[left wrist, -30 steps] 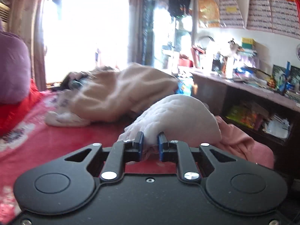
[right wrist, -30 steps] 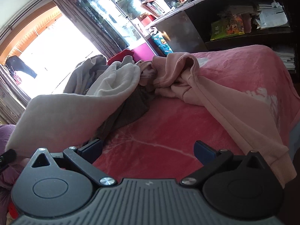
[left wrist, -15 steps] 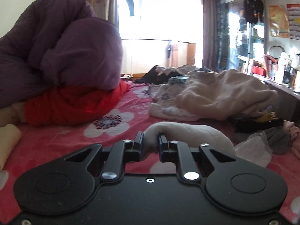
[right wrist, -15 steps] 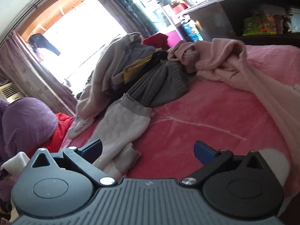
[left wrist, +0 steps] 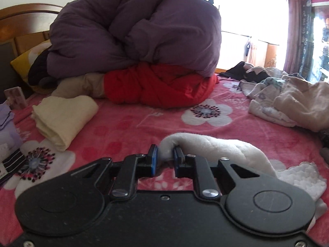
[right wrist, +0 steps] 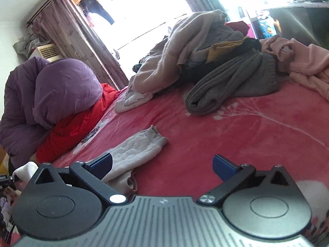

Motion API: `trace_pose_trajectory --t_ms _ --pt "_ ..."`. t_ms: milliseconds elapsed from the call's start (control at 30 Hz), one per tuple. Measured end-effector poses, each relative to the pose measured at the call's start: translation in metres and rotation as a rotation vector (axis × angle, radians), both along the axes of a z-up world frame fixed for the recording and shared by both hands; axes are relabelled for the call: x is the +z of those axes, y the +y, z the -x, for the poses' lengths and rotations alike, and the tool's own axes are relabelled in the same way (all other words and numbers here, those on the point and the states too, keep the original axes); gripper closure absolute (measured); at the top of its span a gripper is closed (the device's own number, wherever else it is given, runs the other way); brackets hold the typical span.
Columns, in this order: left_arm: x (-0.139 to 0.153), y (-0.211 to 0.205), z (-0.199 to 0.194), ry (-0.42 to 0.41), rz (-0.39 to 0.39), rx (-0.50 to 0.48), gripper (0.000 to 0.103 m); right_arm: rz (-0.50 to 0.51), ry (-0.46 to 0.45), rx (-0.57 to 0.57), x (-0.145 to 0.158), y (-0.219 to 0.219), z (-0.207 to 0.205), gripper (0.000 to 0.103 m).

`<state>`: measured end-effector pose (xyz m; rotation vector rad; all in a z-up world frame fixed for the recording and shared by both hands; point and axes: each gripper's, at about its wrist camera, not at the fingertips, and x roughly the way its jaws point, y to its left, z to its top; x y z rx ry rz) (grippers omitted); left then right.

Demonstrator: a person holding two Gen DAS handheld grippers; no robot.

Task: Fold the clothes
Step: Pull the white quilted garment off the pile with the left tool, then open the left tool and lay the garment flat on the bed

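My left gripper [left wrist: 165, 157] is shut on a fold of a white fleecy garment [left wrist: 224, 147] that trails to the right over the pink flowered bedspread [left wrist: 127, 127]. In the right wrist view the same garment's quilted leg and cuff [right wrist: 135, 152] lie flat on the bedspread [right wrist: 236, 131], running under the left finger. My right gripper [right wrist: 162, 165] is open above the bed with only bedspread between its fingers. A folded cream garment [left wrist: 63, 116] lies at the left.
A purple duvet [left wrist: 133, 26] sits on a red quilt [left wrist: 160, 86] by the headboard. A heap of unfolded clothes [right wrist: 195, 47], a grey knit [right wrist: 230, 80] and a pink sweater [right wrist: 308, 61] lie toward the window. Small items [left wrist: 8, 119] crowd the bed's left edge.
My left gripper swung left toward the headboard, dragging the white garment with it and lower. The garment's leg now lies stretched on the bed under the right gripper, which turned left too.
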<state>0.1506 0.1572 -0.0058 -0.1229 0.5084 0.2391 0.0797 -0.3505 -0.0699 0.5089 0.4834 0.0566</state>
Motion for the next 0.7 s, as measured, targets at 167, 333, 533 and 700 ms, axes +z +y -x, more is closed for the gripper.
trace_pose_trajectory --t_ms 167,333,533,700 --pt "-0.028 0.034 0.000 0.111 0.083 0.117 0.076 0.036 0.004 0.022 0.003 0.011 -0.001 0.000" --pt "-0.029 0.052 0.025 0.086 0.113 0.239 0.064 0.044 0.020 0.019 0.002 0.015 -0.006 0.000" --pt "-0.006 0.054 0.047 0.008 0.227 0.203 0.055 0.077 0.030 0.053 0.003 0.025 -0.009 0.000" --pt "-0.006 0.029 0.036 0.045 0.299 0.061 0.043 0.119 0.028 0.089 0.005 0.038 -0.009 0.000"
